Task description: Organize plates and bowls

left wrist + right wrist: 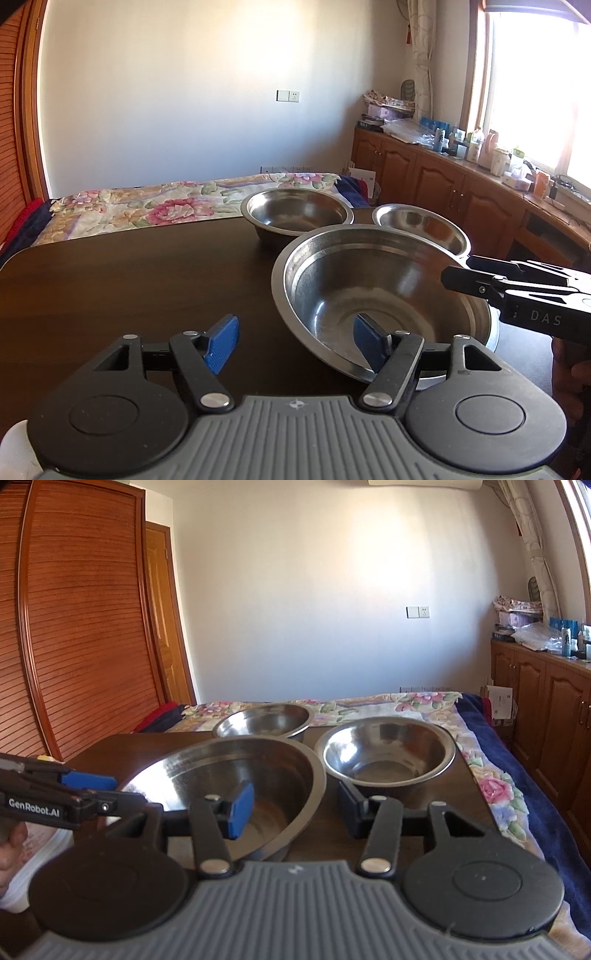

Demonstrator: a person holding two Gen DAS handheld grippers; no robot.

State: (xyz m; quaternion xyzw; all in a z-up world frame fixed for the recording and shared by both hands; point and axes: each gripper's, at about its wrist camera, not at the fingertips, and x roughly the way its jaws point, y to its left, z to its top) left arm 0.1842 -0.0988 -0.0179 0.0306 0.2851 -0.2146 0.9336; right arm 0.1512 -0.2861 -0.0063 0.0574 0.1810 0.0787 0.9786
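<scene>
Three steel bowls stand on the dark table [129,288]. The large bowl [369,295] [229,775] is nearest, with two smaller bowls behind it: one at the back [295,214] [262,720] and one to its right [421,225] [384,753]. My left gripper [295,345] is open and straddles the large bowl's near-left rim, one blue pad [369,347] inside the bowl. My right gripper [295,808] is open too and straddles the large bowl's right rim, with its blue pad [242,808] inside. Each gripper shows at the edge of the other's view.
A bed with a floral cover [155,206] lies just beyond the table's far edge. Wooden cabinets [443,184] with cluttered tops run along the right under a bright window. A louvred wardrobe [74,627] stands at the left. Something white [33,853] lies at the table's near-left.
</scene>
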